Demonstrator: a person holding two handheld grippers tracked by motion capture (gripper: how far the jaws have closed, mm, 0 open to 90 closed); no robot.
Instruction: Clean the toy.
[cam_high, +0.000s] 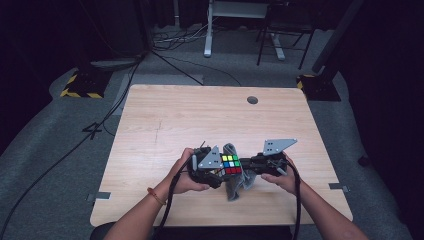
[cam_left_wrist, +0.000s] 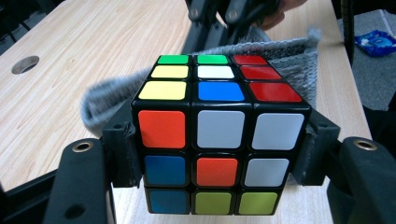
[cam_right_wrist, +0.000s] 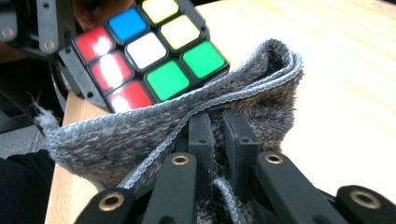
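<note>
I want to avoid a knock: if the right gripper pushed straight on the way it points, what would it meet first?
Most likely the puzzle cube, clamped in the left gripper. The right gripper, shut on the grey cloth, points at it; the gap is hard to judge.

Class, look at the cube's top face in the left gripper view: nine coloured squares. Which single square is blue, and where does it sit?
The blue square on the cube: middle of the row nearest the camera, between a yellow square and a red one. No other top square is blue.

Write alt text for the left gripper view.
A scrambled puzzle cube is clamped between the left gripper's two black jaws above a light wooden table. Behind it hangs a grey knitted cloth, with the right gripper beyond.
</note>
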